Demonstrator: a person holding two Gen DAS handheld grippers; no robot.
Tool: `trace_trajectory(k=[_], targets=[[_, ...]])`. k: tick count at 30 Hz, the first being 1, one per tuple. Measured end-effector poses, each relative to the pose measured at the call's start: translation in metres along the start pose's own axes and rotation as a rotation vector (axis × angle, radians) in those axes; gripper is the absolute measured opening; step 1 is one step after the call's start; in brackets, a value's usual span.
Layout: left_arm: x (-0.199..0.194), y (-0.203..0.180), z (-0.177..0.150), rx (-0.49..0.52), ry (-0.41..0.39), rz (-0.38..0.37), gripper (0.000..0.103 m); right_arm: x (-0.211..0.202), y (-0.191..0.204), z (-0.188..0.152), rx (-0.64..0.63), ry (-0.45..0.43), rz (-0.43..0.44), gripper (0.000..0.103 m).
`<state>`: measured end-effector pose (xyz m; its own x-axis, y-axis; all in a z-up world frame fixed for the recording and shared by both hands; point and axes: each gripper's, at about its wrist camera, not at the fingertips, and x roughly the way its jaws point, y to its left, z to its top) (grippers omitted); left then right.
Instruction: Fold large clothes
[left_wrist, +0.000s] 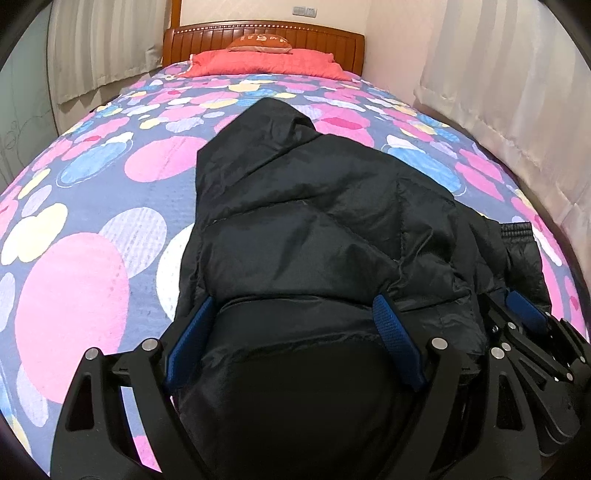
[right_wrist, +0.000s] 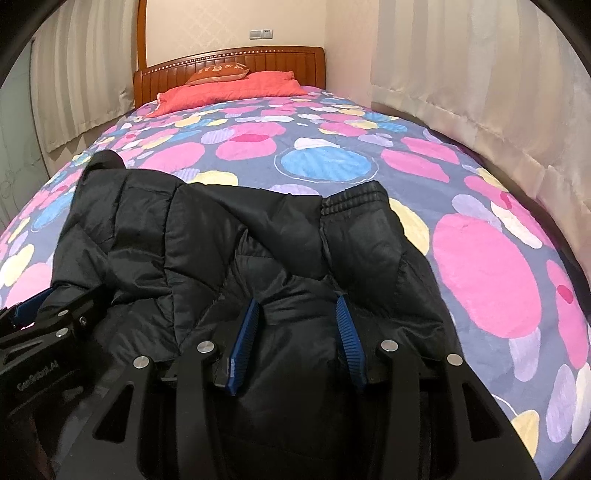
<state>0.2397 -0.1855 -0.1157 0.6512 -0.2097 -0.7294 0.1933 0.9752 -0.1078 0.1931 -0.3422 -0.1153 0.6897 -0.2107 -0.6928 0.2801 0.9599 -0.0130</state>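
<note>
1. Bunched between the blue pads of the left gripper (left_wrist: 295, 339) is a thick fold of the black quilted puffer jacket (left_wrist: 317, 229); the jaws stand wide apart around the bulk, and whether they truly pinch it I cannot tell.
2. Just beside it, the right gripper (right_wrist: 299, 332) has its jaws narrower, a ridge of the same jacket pressed between them.
3. Outward, the jacket lies on the flower-patterned bedspread (left_wrist: 110, 206), long axis running toward the wooden headboard (left_wrist: 258, 40), hood (left_wrist: 269, 122) pointing that way.
4. An elastic cuff (right_wrist: 354, 199) lies at the right side.
5. Beyond it, a red pillow (right_wrist: 229, 90) lies at the headboard.
</note>
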Motion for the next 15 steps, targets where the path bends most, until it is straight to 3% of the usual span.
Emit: trace_trajectory(k=[9,15], targets=[[-0.031,0.02,0.0,-0.085,0.003,-0.035,0.086,-0.043,-0.016,0.003,0.08,-0.055,0.062,0.053],[-0.055,0.06,-0.003,-0.265,-0.018,-0.087,0.086,-0.064,-0.033,0.009,0.138,-0.079,0.094,0.053]])
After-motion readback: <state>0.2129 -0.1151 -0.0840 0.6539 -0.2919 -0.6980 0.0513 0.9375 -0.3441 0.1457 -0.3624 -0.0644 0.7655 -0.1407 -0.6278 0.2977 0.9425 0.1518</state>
